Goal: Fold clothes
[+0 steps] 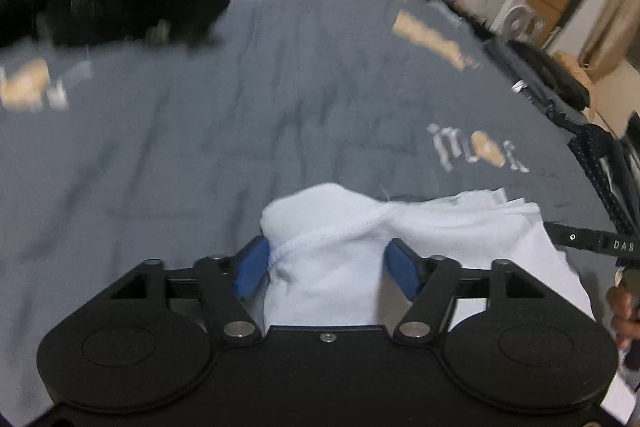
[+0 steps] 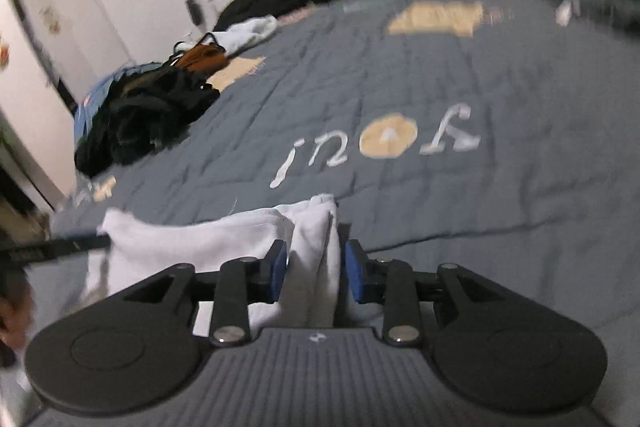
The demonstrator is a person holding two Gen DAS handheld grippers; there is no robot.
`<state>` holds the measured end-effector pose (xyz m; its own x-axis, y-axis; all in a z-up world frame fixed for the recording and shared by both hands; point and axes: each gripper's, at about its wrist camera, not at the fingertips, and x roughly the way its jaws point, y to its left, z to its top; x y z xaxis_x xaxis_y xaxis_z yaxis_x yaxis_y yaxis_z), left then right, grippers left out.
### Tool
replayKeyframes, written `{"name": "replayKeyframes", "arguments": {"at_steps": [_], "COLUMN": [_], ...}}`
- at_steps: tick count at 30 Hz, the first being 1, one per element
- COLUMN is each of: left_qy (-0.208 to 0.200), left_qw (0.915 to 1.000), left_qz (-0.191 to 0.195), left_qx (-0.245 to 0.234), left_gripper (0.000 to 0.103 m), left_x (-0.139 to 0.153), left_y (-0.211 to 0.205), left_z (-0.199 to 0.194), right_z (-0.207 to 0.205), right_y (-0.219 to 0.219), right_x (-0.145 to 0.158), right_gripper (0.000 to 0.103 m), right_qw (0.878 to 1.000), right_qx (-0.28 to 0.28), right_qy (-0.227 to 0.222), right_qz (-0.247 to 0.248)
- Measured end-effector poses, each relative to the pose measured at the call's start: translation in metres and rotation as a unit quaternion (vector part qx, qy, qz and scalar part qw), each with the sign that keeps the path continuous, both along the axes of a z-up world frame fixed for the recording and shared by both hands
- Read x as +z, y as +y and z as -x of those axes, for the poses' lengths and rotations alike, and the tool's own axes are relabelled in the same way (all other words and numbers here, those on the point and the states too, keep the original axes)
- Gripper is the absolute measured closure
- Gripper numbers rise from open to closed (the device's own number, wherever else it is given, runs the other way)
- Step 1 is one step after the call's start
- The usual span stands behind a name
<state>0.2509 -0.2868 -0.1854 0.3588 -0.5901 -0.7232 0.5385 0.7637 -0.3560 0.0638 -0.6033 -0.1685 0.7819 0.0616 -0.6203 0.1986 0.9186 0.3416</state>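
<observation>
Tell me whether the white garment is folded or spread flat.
Neither: the white garment hangs bunched, gripped by both tools, left tool and right tool, above the grey bedspread. Layered edges suggest partial folding.

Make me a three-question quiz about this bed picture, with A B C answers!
1. Where is the black clothes pile?
A. on the blanket
B. on a chair
C. in a basket

2. What colour is the blanket?
A. red
B. grey-blue
C. green

3. What is the right gripper doing?
A. hanging open
B. pinching the white garment
C. holding a shoe

Answers: 1 A, it lies on the blanket's left side. 2 B, grey-blue with tan patches. 3 B, white cloth sits squeezed between its jaws.
</observation>
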Motion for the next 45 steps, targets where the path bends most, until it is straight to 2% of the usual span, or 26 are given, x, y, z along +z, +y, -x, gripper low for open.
{"name": "replayKeyframes", "arguments": {"at_steps": [1,2,3,5,8,9,10,11,12,13,14,16,18,23,25,28,31,34,37,39,41,43,44,45], "left_qy": [0.015,0.018,0.015,-0.022,-0.084,-0.090,-0.082,-0.071,-0.071,-0.076,-0.082,-0.095,-0.113,-0.122,-0.152,-0.226,-0.297,-0.335,-0.377,-0.398,-0.417,-0.425,-0.427,-0.430], "left_qw": [0.9998,0.9993,0.9988,0.9963,0.9913,0.9918,0.9946,0.9969,0.9974,0.9967,0.9959,0.9950,0.9930,0.9917,0.9860,0.9632,0.9226,0.8971,0.8570,0.8352,0.8189,0.8110,0.8087,0.8063], "left_qz": [0.016,0.032,0.047,0.083,0.099,0.088,0.061,0.030,0.000,-0.030,-0.038,-0.030,-0.027,0.000,-0.023,-0.095,-0.176,-0.219,-0.279,-0.308,-0.329,-0.340,-0.343,-0.346], "left_qx": [0.002,0.000,-0.003,-0.010,-0.019,-0.020,-0.019,-0.016,-0.009,0.000,0.004,0.011,0.019,-0.039,-0.065,-0.111,-0.172,-0.186,-0.213,-0.222,-0.217,-0.214,-0.214,-0.214], "left_gripper": [0.060,0.077,0.090,0.093,0.093,0.092,0.091,0.078,0.056,0.049,0.047,0.047,0.047,0.047,0.047,0.047,0.047,0.047,0.047,0.047,0.050,0.064,0.081,0.084], "left_x": [-0.005,-0.004,-0.001,0.011,0.022,0.020,0.014,0.006,0.002,0.000,0.002,0.018,0.038,0.076,0.079,0.074,0.055,0.038,0.013,-0.001,-0.011,-0.017,-0.020,-0.022], "left_y": [0.003,0.007,0.012,0.020,0.021,0.016,0.009,0.001,-0.004,-0.006,-0.005,0.009,0.023,0.041,0.041,0.032,0.022,0.020,0.014,0.011,0.006,0.002,0.000,-0.001], "left_z": [-0.003,-0.002,-0.001,0.009,0.021,0.020,0.016,0.012,0.012,0.012,0.014,0.025,0.042,0.121,0.165,0.227,0.279,0.307,0.323,0.328,0.329,0.327,0.325,0.324], "right_z": [-0.003,-0.006,-0.009,-0.015,-0.001,0.004,0.007,0.006,0.004,0.004,0.004,0.005,0.020,0.063,0.080,0.105,0.122,0.139,0.156,0.163,0.163,0.161,0.159,0.157], "right_y": [0.000,-0.001,-0.001,-0.002,-0.001,-0.001,0.000,0.000,0.001,0.001,0.000,-0.001,0.007,0.033,0.043,0.061,0.070,0.079,0.088,0.092,0.097,0.103,0.105,0.107], "right_x": [-0.002,-0.004,-0.006,-0.010,-0.004,-0.002,-0.002,-0.005,-0.009,-0.010,-0.011,-0.012,0.001,0.042,0.058,0.057,0.050,0.043,0.036,0.033,0.029,0.021,0.016,0.012], "right_gripper": [0.072,0.073,0.082,0.096,0.097,0.097,0.097,0.097,0.095,0.095,0.093,0.092,0.092,0.091,0.089,0.087,0.082,0.079,0.078,0.078,0.078,0.078,0.078,0.078], "right_qw": [1.000,1.000,1.000,0.999,0.998,0.997,0.996,0.997,0.998,0.998,0.999,1.000,1.000,0.998,0.997,0.998,0.999,1.000,1.000,0.999,0.999,0.998,0.998,0.998], "right_qx": [0.002,0.003,0.005,0.008,0.009,0.007,0.002,-0.002,-0.007,-0.009,-0.010,-0.013,0.001,0.042,0.059,0.049,0.032,0.014,-0.003,-0.013,-0.011,-0.012,-0.016,-0.020], "right_qy": [0.001,0.002,0.004,0.006,-0.049,-0.071,-0.084,-0.079,-0.070,-0.058,-0.047,-0.023,-0.023,-0.033,-0.036,-0.032,-0.024,-0.016,-0.008,-0.001,0.006,0.018,0.024,0.029], "right_qz": [-0.006,-0.012,-0.019,-0.031,-0.032,-0.031,-0.026,-0.015,-0.003,0.002,0.004,0.009,-0.001,-0.033,-0.045,-0.036,-0.018,-0.001,0.017,0.029,0.040,0.053,0.054,0.053]}}
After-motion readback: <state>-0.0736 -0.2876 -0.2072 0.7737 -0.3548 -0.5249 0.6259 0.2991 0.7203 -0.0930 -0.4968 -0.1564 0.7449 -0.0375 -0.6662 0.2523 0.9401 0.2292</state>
